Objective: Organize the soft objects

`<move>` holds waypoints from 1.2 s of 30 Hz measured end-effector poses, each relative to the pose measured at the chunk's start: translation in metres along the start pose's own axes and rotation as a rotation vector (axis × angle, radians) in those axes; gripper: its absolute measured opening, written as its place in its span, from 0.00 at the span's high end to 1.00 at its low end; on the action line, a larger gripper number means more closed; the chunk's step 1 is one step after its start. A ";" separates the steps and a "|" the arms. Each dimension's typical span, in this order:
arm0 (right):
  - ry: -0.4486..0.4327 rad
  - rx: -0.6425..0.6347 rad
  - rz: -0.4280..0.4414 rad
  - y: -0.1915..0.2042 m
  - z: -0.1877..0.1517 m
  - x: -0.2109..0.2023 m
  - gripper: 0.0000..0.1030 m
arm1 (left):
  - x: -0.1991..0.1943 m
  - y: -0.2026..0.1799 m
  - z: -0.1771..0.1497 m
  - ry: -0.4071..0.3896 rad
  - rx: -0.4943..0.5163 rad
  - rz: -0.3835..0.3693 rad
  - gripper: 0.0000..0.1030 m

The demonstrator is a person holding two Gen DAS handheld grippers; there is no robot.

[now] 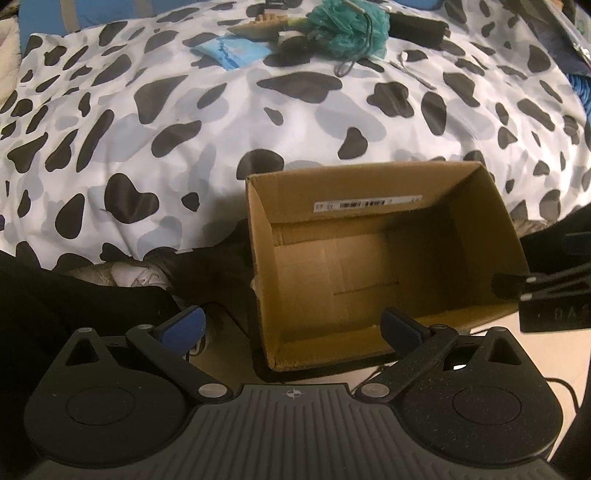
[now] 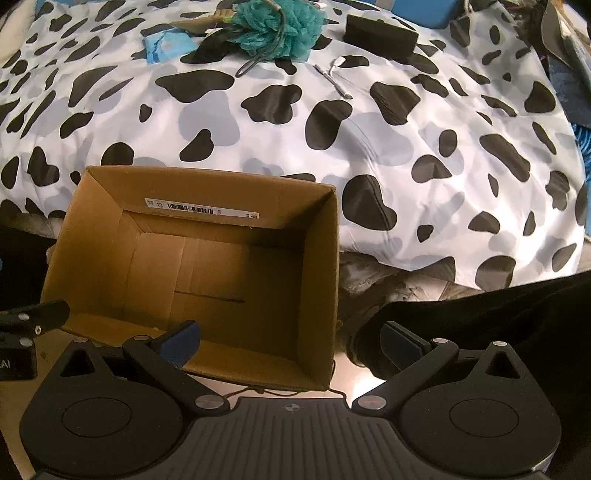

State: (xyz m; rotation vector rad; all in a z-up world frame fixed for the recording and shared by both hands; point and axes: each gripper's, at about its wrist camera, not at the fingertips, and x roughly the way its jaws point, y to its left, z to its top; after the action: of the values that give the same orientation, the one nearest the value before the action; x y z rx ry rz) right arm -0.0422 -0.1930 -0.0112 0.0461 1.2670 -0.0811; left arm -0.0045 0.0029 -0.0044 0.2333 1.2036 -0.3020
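Note:
An open, empty cardboard box (image 1: 373, 258) stands on the floor against a bed; it also shows in the right wrist view (image 2: 207, 258). Far back on the cow-print duvet (image 1: 221, 110) lie a teal mesh bath pouf (image 1: 347, 26), a blue cloth (image 1: 232, 51), a tan flat object (image 1: 258, 27) and a black rectangular block (image 1: 417, 26). The pouf (image 2: 277, 26), blue cloth (image 2: 166, 46) and black block (image 2: 380, 31) show in the right view too. My left gripper (image 1: 291, 328) is open and empty at the box's near left corner. My right gripper (image 2: 291, 343) is open and empty at its near right corner.
A thin white-tipped tool (image 2: 334, 79) lies on the duvet near the pouf. Dark clothing (image 1: 74, 295) lies on the floor left of the box, and dark fabric (image 2: 498, 325) right of it. The right gripper's finger (image 1: 517, 286) shows at the left view's right edge.

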 end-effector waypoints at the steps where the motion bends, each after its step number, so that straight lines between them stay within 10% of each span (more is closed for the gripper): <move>1: 0.001 -0.001 0.002 0.000 0.000 0.000 0.00 | 0.001 0.000 0.000 0.002 -0.003 0.005 0.00; 36: -0.021 0.033 0.009 -0.010 0.002 -0.002 0.00 | 0.002 -0.011 0.005 -0.007 0.011 -0.019 0.00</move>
State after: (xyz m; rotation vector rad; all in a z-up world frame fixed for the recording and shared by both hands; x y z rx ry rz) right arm -0.0416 -0.2030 -0.0084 0.0792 1.2449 -0.0944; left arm -0.0033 -0.0095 -0.0049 0.2303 1.1984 -0.3254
